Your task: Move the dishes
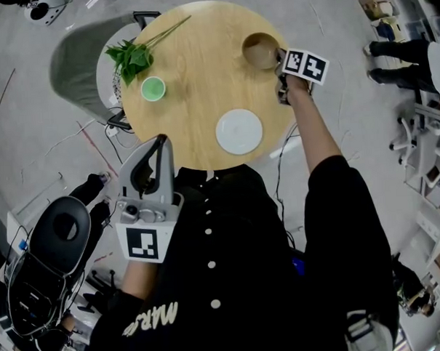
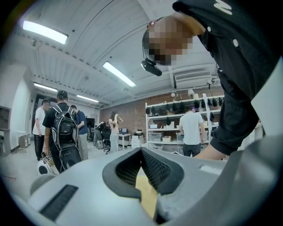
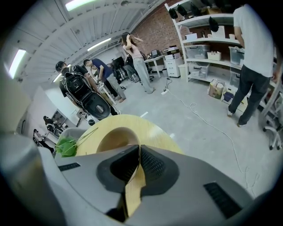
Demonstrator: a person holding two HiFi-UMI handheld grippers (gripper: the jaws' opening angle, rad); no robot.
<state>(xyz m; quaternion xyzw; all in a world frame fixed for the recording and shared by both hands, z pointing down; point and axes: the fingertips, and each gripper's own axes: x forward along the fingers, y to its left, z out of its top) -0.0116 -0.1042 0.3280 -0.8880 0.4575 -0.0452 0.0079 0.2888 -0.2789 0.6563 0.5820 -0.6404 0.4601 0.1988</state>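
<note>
On the round wooden table [image 1: 201, 77] a wooden bowl [image 1: 260, 49] stands at the far right edge. My right gripper [image 1: 279, 57] is shut on its near rim; in the right gripper view the bowl's rim [image 3: 116, 137] runs between the closed pads of the right gripper [image 3: 138, 150]. A white plate [image 1: 239, 131] lies near the table's front edge, and a small green cup [image 1: 153, 88] stands at the left. My left gripper [image 1: 160, 139] is held level just off the table's front left edge. The left gripper [image 2: 141, 152] is shut with nothing in it.
A green leafy sprig [image 1: 131, 57] lies at the table's far left, beside the cup. A grey chair [image 1: 84, 57] stands behind the table on the left. Black equipment [image 1: 55, 236] sits on the floor at lower left. Several people [image 2: 62, 128] and shelves [image 2: 177, 119] stand farther off.
</note>
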